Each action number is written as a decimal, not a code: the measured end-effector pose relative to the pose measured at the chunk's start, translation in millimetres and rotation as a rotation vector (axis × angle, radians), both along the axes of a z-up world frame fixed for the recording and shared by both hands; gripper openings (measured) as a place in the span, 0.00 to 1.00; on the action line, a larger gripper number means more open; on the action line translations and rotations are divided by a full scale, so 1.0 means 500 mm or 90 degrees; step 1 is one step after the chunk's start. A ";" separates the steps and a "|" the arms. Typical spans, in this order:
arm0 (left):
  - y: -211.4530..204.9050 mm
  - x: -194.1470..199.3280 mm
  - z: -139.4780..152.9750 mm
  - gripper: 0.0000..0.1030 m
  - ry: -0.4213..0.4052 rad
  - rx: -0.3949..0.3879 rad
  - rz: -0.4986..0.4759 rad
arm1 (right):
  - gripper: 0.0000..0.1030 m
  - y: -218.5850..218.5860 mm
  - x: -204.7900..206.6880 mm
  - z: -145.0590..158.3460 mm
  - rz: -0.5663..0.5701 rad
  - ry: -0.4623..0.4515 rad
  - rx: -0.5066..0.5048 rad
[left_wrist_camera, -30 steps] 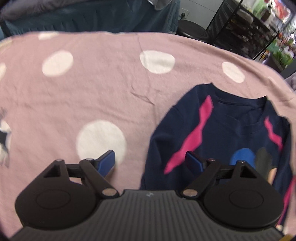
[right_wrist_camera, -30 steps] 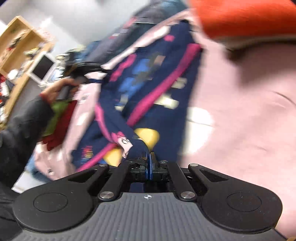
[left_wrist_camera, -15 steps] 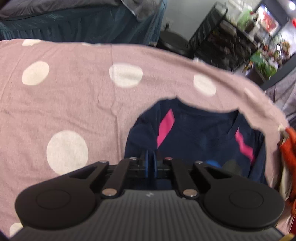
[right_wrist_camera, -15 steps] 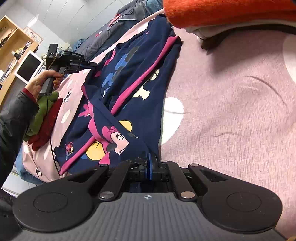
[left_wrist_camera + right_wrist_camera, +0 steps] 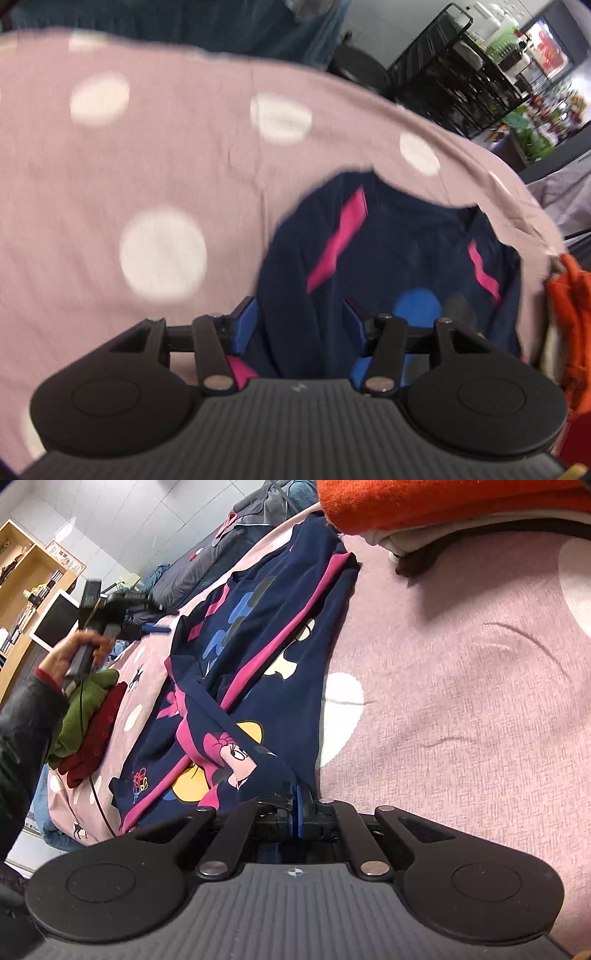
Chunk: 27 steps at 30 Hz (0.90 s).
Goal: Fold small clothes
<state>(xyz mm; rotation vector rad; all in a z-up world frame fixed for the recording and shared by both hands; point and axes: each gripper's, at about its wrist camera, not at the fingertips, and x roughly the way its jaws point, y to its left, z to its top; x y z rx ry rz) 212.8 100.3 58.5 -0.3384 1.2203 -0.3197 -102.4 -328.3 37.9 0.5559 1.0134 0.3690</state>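
Navy, pink-striped, lying rumpled: small sweatshirt point(image 5: 258, 657), hem pinched tight in right gripper point(image 5: 297, 805), sleeve between opening left gripper point(image 5: 299, 321).

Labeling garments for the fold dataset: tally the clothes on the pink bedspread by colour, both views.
Navy: 1, the cartoon-print top
Orange: 1, knit garment at the bedspread's edge
Green: 1, bundled piece
Dark red: 1, buttoned piece beside the green one
Total: 4

A pale layer under the orange knit is too hidden to count.
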 end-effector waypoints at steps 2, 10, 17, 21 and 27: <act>0.011 -0.013 -0.030 0.48 0.030 -0.017 0.001 | 0.00 -0.001 0.003 -0.001 0.003 0.001 0.000; 0.044 0.003 -0.077 0.48 0.048 -0.230 0.092 | 0.00 0.001 0.000 -0.003 0.000 -0.001 0.001; 0.001 0.070 -0.094 0.48 0.048 -0.227 0.118 | 0.00 0.003 0.000 -0.003 -0.006 0.000 -0.002; -0.008 0.079 -0.111 0.40 0.056 -0.232 0.137 | 0.00 0.007 -0.003 -0.001 -0.007 -0.003 -0.007; 0.040 0.050 -0.068 0.06 0.015 -0.147 0.124 | 0.00 0.003 -0.002 -0.003 -0.007 -0.003 -0.003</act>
